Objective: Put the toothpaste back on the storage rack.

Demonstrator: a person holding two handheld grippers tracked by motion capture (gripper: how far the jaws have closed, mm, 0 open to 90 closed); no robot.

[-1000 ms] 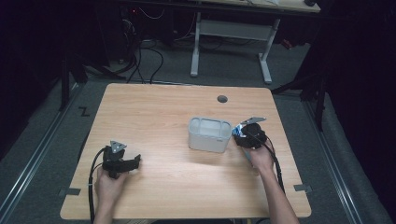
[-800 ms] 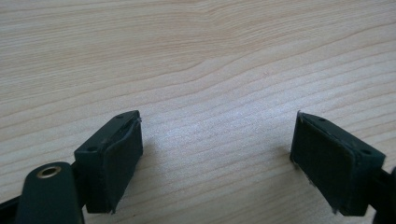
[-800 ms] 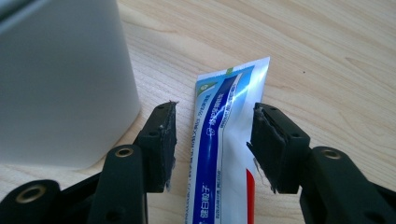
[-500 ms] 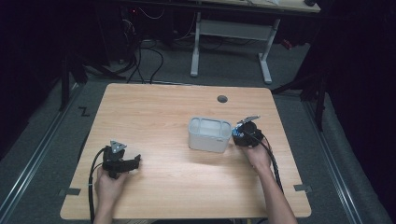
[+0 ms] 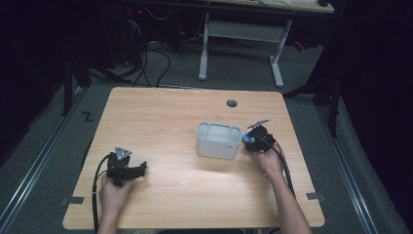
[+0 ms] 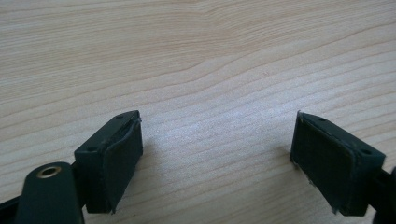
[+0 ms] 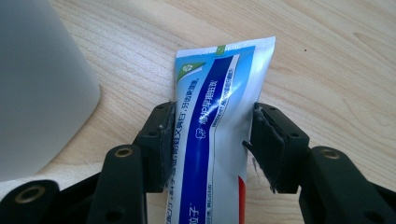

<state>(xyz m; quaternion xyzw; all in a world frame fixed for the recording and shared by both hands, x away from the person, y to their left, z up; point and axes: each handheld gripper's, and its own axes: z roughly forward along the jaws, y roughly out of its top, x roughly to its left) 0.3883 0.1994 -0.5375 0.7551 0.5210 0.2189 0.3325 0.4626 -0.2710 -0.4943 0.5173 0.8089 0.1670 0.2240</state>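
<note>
One toothpaste tube lies on the wooden surface, clamped between the right gripper's jaws, just right of one white tub. The left gripper rests near-left, jaws apart and empty. Dark room, grey floor.

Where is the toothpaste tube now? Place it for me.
The toothpaste tube sits between the right gripper's jaws, over the table and just right of the white container in the high view.

On the table, the tube lies just right of the box, the right gripper around it, the left gripper well left and nearer the person.
</note>
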